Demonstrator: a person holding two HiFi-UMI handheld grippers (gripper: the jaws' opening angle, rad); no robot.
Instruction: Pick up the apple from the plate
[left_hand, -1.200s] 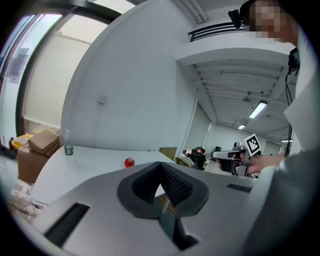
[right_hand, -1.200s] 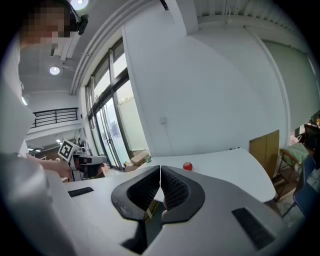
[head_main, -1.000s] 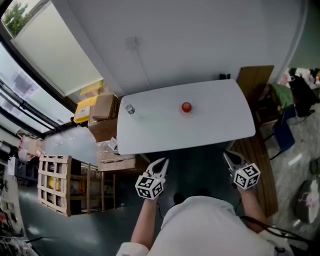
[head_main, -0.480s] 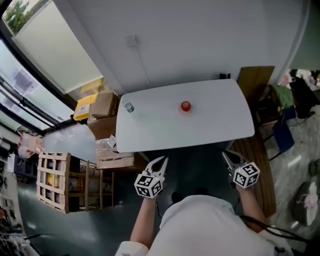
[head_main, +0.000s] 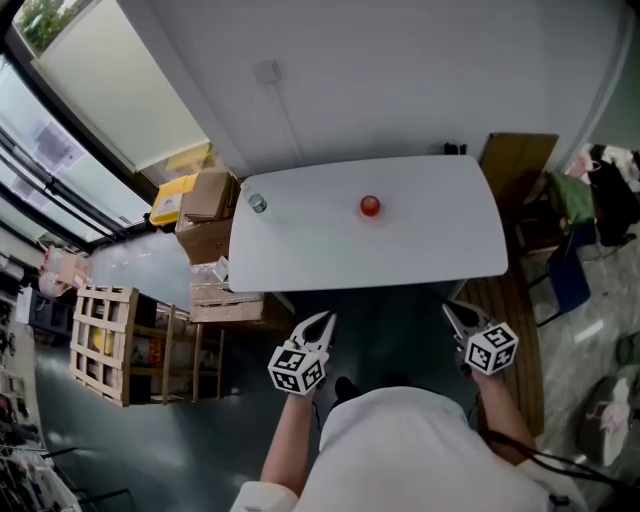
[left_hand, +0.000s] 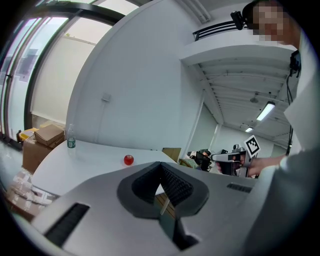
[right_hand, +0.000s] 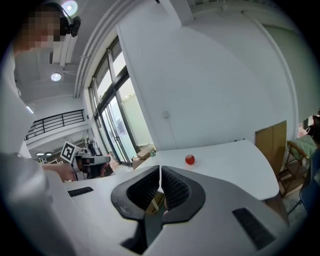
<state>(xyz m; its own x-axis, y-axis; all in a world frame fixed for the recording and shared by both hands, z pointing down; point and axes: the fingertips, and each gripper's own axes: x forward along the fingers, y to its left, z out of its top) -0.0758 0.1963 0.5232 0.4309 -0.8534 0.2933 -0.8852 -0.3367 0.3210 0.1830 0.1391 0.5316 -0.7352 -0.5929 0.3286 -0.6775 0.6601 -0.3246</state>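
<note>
The small round red apple (head_main: 370, 206) sits on a shallow white plate (right_hand: 192, 165), toward the far side of the white table with rounded corners (head_main: 300, 255) and a little right of its middle. A small clear plastic bottle (head_main: 258, 204) stands at the table's far left corner, well apart from the fruit. Both tools hang short of the near table edge. The left gripper (head_main: 321, 319) has its jaws pressed together with nothing between them, and the right gripper (head_main: 451, 310) shows the same thin seam between its dark pads, also empty.

The step in hand looks like the approach, with the grasp not yet begun. The right gripper seems the better choice, since the apple lies more on its side of the table. It should spread its jaws wide before it arrives, not over the plate. The best approach is low and nearly level, so that the pads straddle the apple at its widest part (a smooth round fruit will probably roll or squirt out if it is pinched high). The jaws should close gently and lift straight up, so the plate is not dragged along. The left gripper can stay clear.
</note>
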